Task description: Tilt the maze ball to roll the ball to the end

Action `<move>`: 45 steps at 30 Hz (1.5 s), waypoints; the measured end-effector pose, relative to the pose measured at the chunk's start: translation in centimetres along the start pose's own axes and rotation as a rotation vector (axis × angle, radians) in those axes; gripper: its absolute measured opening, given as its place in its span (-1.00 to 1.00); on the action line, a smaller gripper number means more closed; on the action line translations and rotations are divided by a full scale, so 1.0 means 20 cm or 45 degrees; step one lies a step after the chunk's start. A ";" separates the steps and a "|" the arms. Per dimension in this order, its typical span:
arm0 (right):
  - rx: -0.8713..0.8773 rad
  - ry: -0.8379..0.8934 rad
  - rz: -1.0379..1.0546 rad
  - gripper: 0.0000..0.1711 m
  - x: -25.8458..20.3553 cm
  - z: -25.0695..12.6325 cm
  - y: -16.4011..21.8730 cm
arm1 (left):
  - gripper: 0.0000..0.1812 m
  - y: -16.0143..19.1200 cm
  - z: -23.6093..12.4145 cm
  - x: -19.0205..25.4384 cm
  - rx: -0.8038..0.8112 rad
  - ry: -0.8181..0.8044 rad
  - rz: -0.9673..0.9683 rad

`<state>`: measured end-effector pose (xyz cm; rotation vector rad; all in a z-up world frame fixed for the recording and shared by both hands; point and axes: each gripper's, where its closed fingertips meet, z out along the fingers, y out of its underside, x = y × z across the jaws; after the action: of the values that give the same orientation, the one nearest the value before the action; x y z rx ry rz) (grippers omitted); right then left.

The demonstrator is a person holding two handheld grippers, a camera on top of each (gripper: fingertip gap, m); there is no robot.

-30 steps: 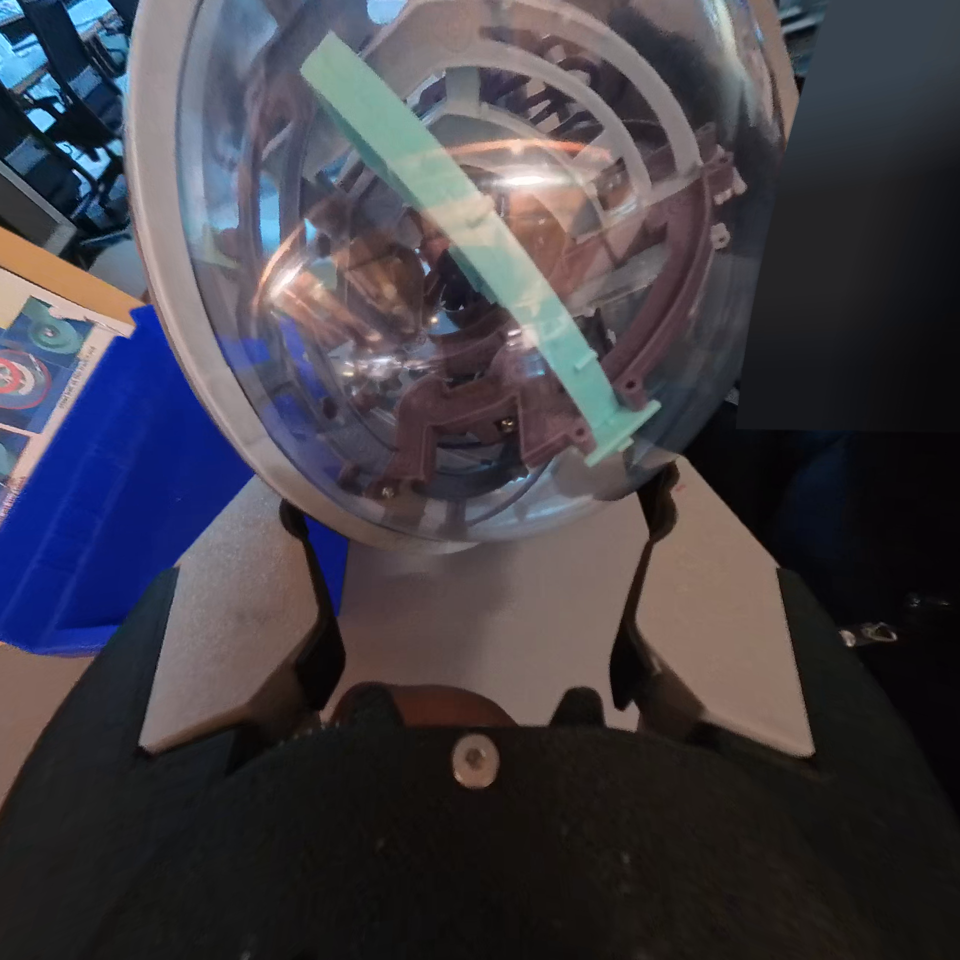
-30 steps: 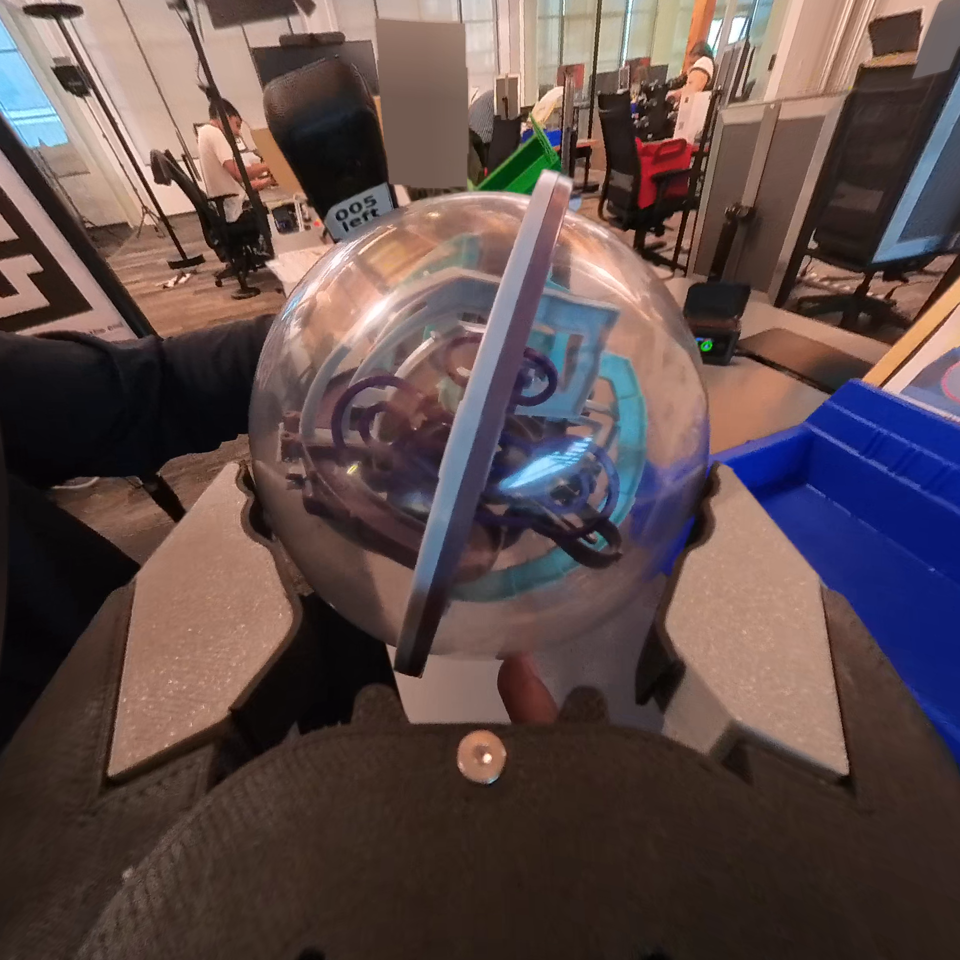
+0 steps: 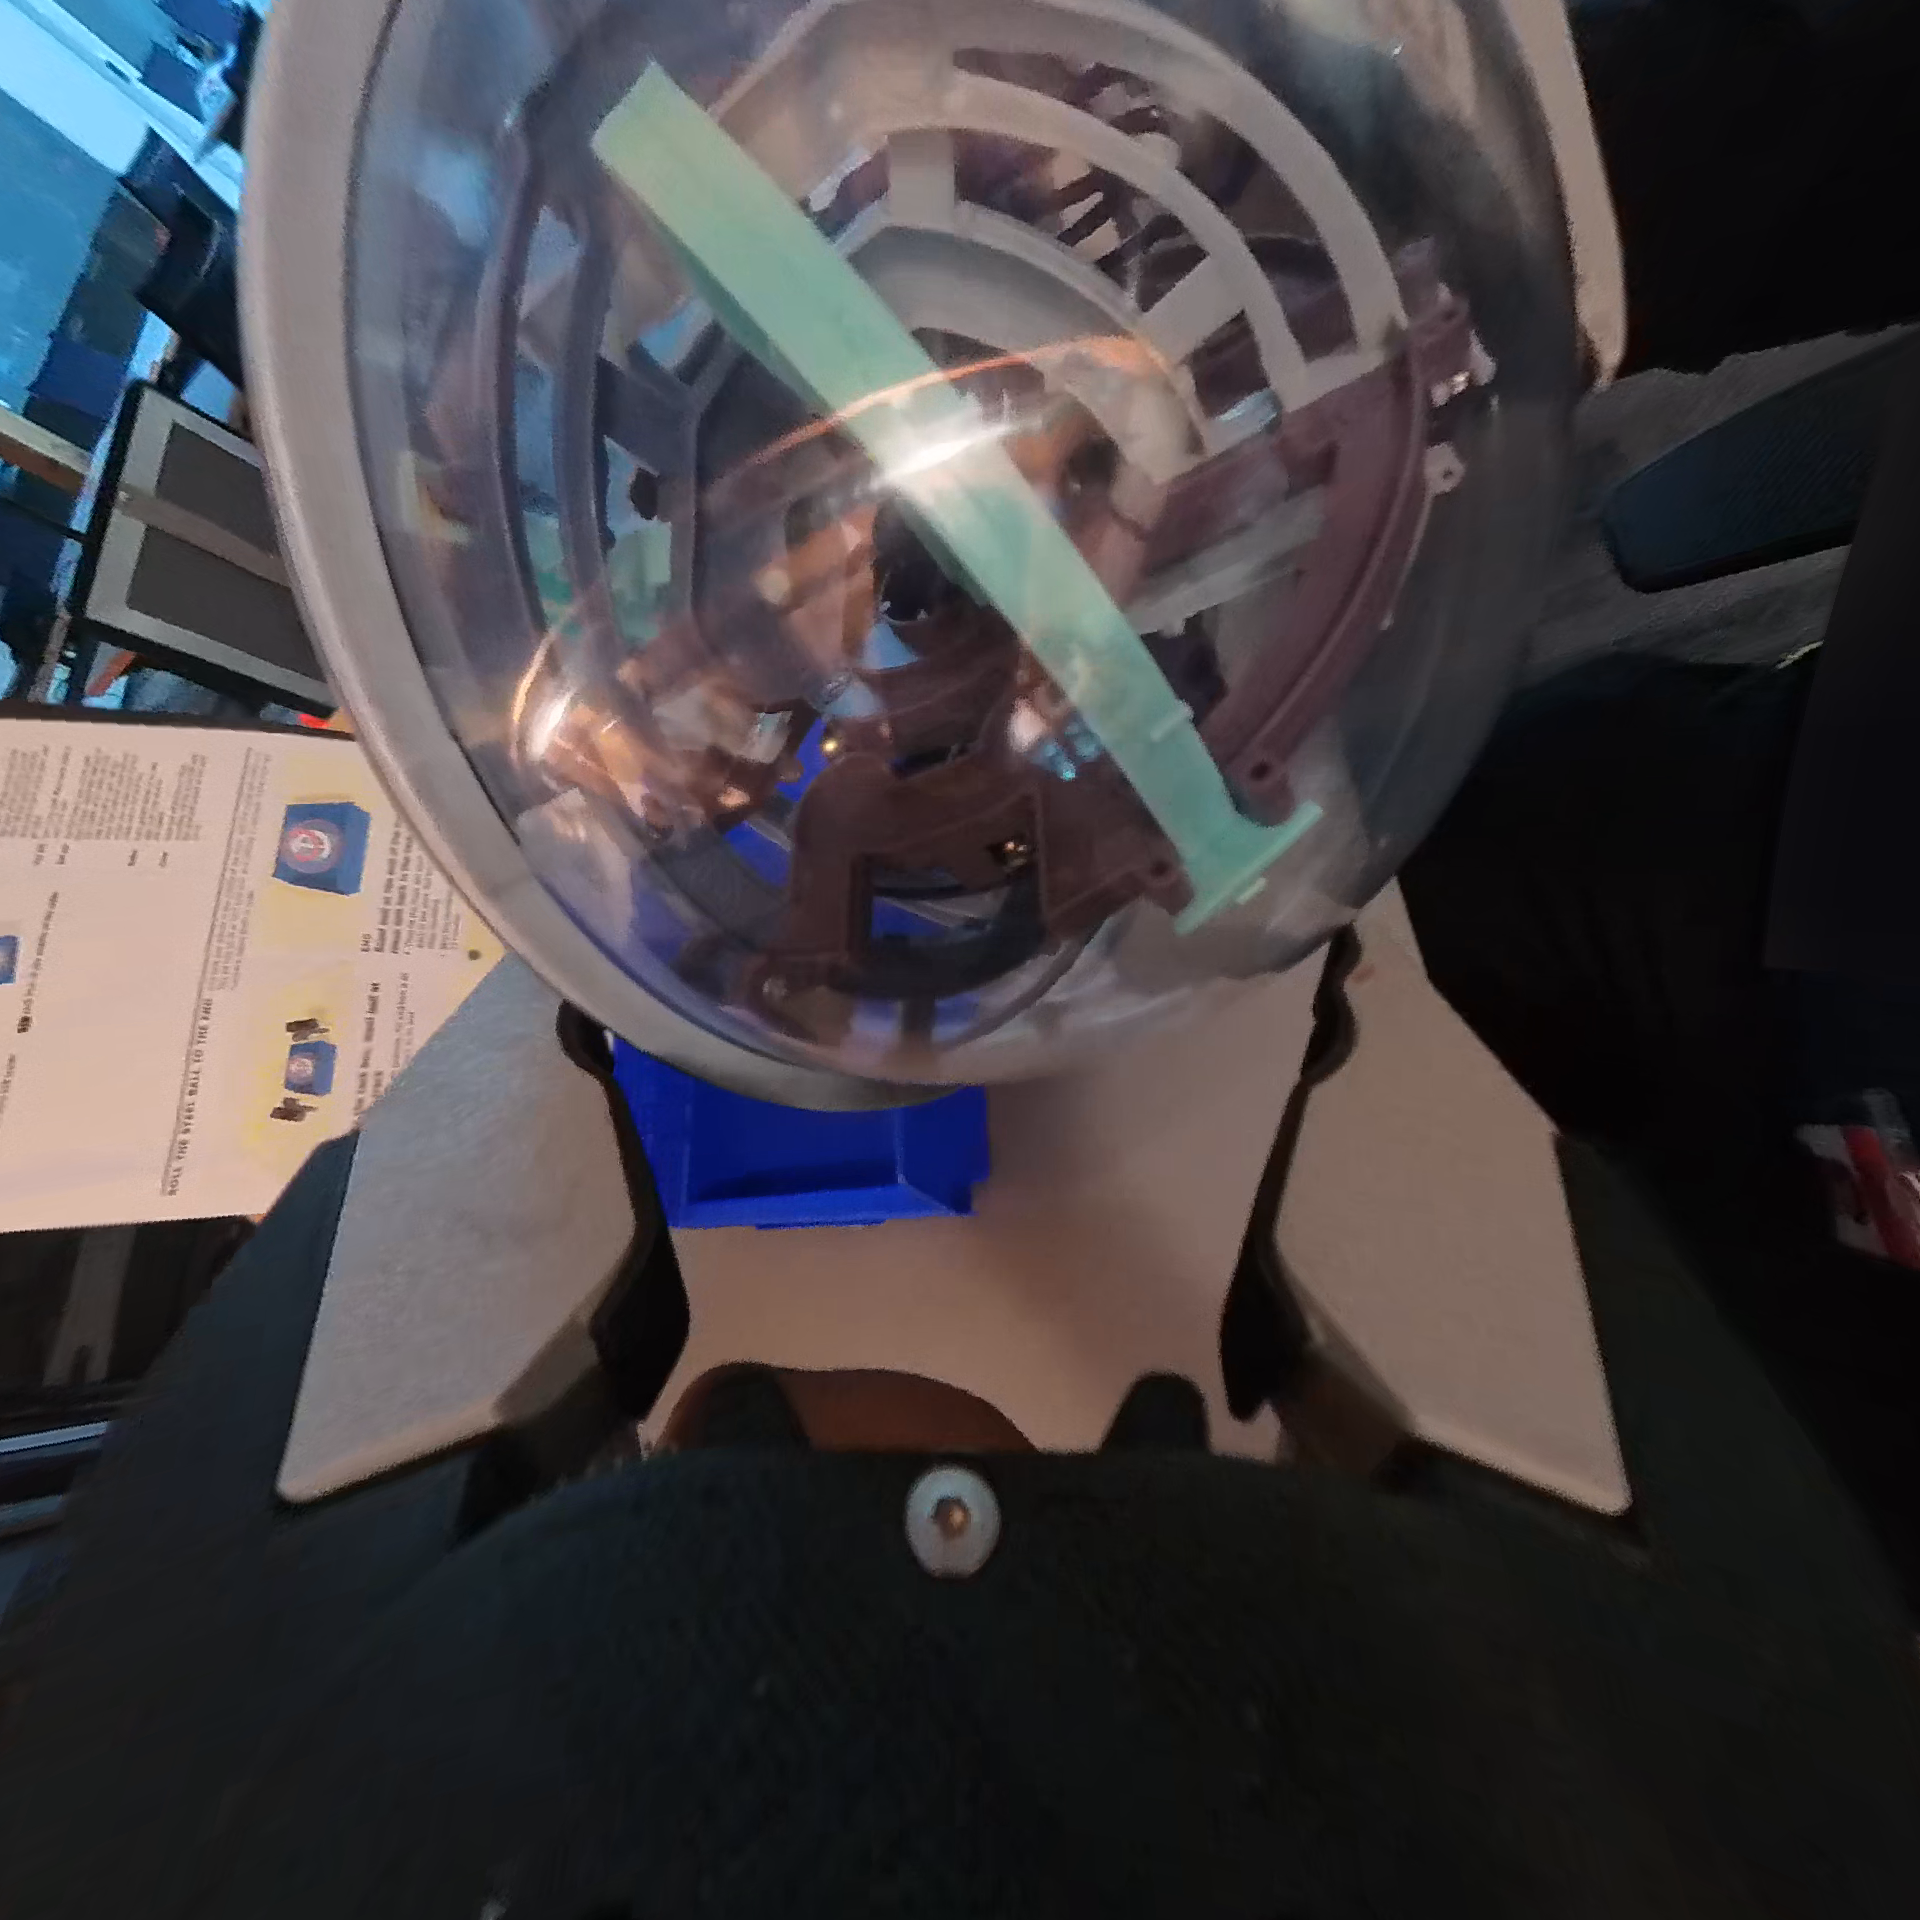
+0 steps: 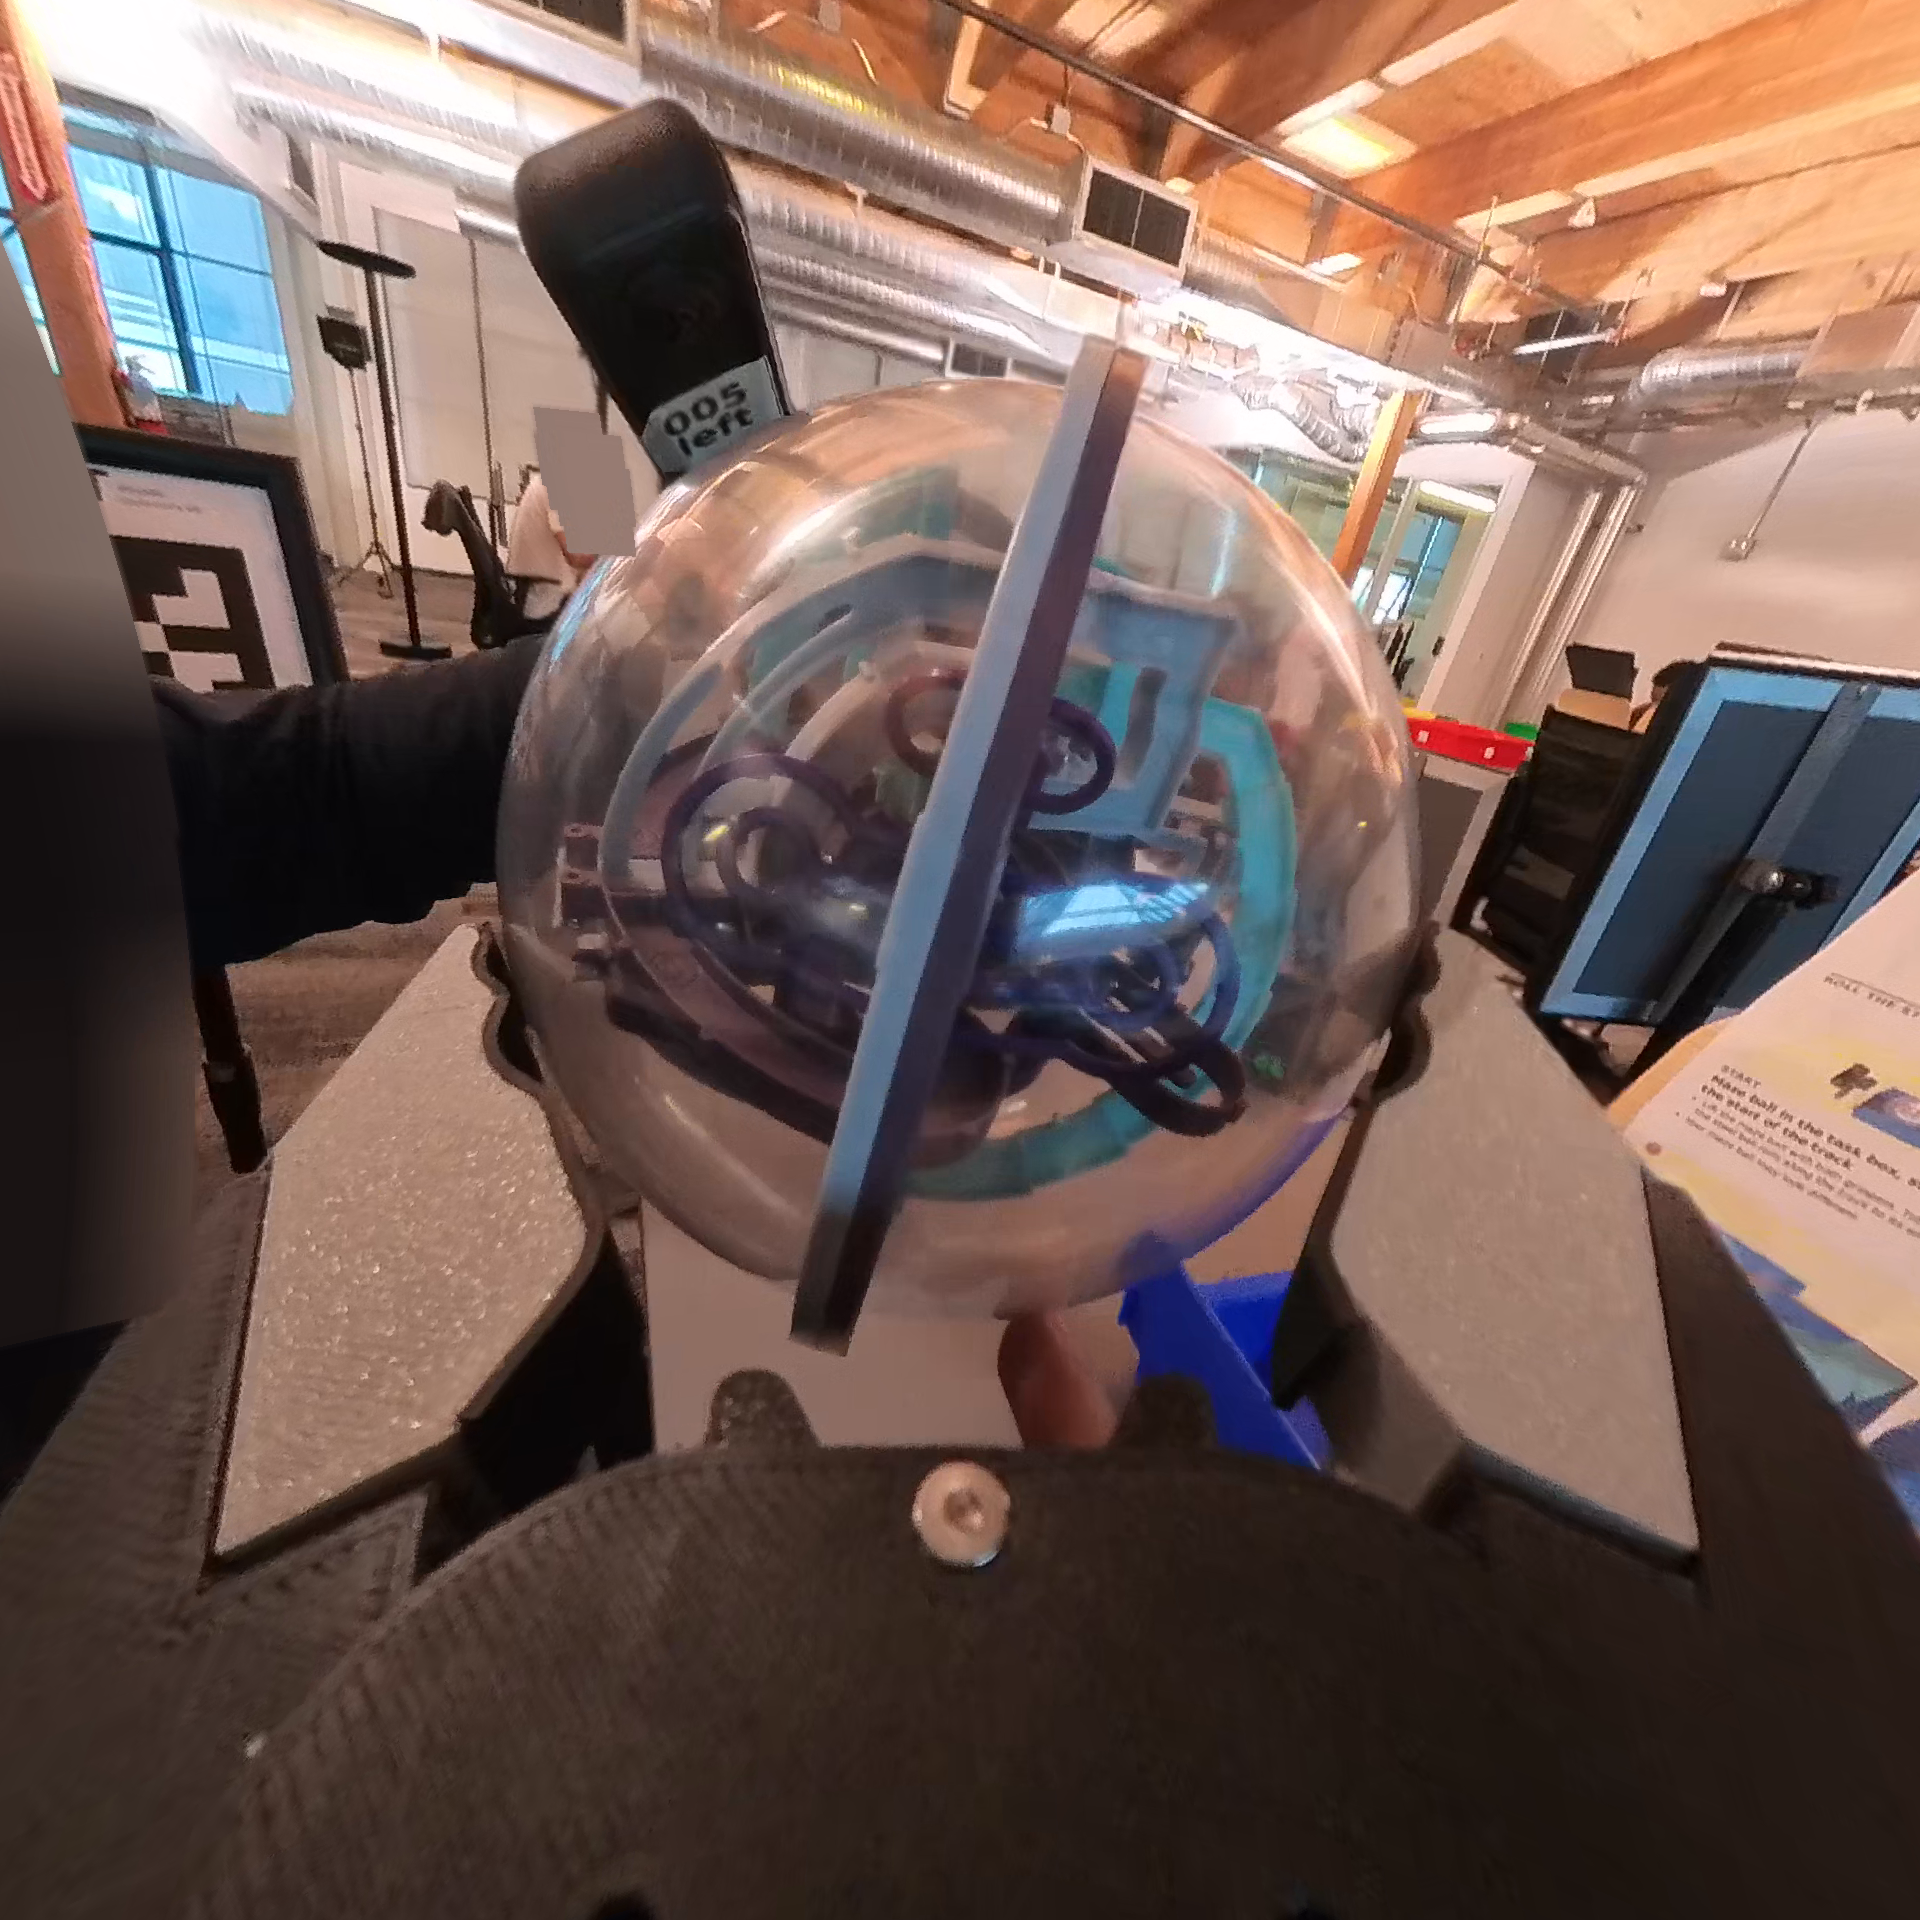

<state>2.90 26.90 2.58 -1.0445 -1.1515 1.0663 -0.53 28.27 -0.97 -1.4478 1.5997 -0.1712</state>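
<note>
Left gripper (image 3: 956, 997) clamped on maze ball (image 3: 883, 499), fingertips pressing lower shell on both sides; right gripper (image 4: 956, 997) likewise clamped on it from the opposite side, pads at mid-height of the sphere. Held in air between both grippers, well above desk (image 3: 1091, 1278). Clear shell w/ grey equator ring (image 4: 977, 831) running tilted, top leaning right in right wrist view; inside, teal strip track (image 3: 935, 520), grey arched rails, purple looping tracks (image 4: 1091, 997), light-blue boxy section. Small steel ball inside: can't pick out, too much glare and clutter. Under the sphere, blue bin (image 3: 810, 1164) on desk, partly seen through the shell; same bin's corner at lower right in right wrist view. Printed instruction sheet (image 3: 156, 987) beside bin, toward desk's left edge in left wrist view, cut off by frame. Fingertip (image 4: 1049, 1382) of a person peeking just below the sphere near right gripper base. Dark sleeve (image 4: 332, 810) reaching in behind the sphere, left gripper's black handle sticking up above it. Beyond: open office, a seated person, blue partition panels (image 4: 1704, 852), black-and-white marker board (image 4: 208, 613), wooden ceiling w/ ducts. Top of sphere cut off in left wrist view; that view slightly blurred.
</note>
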 end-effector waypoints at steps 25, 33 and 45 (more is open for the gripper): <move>-0.012 0.021 0.085 0.83 -0.01 0.00 -0.05 | 0.50 -0.03 0.00 0.01 0.066 0.029 -0.083; -0.019 0.004 0.110 0.83 -0.02 0.02 -0.03 | 0.50 0.00 -0.01 0.04 0.061 0.032 -0.110; -0.012 -0.023 0.155 0.83 -0.05 0.02 0.01 | 0.50 0.02 -0.01 0.08 0.030 0.040 -0.153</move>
<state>2.41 25.94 2.26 -1.1261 -1.1200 1.1689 -0.75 26.95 -2.06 -1.5304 1.5316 -0.2830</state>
